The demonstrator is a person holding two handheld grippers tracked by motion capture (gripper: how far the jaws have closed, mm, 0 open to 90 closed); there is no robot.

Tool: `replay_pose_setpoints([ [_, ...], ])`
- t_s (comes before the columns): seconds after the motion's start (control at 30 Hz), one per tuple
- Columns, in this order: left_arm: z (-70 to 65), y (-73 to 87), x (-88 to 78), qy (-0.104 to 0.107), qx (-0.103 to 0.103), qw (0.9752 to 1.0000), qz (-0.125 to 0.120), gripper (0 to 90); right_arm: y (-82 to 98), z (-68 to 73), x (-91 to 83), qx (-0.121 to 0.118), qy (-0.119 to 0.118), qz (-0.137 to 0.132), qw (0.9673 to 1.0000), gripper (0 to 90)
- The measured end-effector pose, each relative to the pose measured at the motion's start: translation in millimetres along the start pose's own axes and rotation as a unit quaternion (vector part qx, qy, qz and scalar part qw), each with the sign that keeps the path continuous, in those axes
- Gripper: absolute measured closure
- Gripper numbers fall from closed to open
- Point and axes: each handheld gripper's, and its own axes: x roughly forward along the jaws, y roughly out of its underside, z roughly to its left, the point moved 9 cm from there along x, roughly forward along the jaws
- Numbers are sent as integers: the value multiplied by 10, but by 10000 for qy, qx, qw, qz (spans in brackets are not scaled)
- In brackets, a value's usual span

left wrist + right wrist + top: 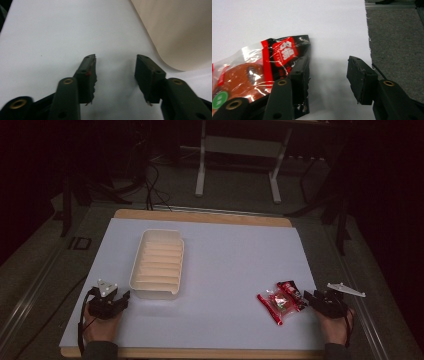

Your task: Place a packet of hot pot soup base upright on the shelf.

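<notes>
R hand-held gripper (328, 80) agape, snack pack (257, 72) beside

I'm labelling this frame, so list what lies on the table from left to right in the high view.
left gripper → cream ridged tray → red snack packets → right gripper. Both grippers have their jaws open, with nothing between them.
</notes>
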Motion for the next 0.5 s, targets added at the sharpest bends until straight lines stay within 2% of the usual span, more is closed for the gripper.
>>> replay_pose_setpoints([
  [0.1,-25,-26,-27,176,44,9997,-159,582,-2,8,-11,-15,-31,16,10000,526],
  [0.13,-25,-26,-27,176,44,9997,-159,593,-2,8,-17,-24,-43,21,10000,526],
  [0.17,-39,-46,-46,319,18,9991,-284,619,-4,10,-30,-31,-72,26,10000,524],
  [0.2,-42,-50,-50,349,41,9989,-317,620,-6,12,-36,-29,-72,20,10000,524],
  [0.4,-43,-43,-41,354,40,9989,-293,628,-39,58,-83,-100,-167,-8,9998,514],
  [0.5,-51,-42,-38,438,-1,9987,-275,642,-49,80,-91,-145,-204,0,9997,510],
])
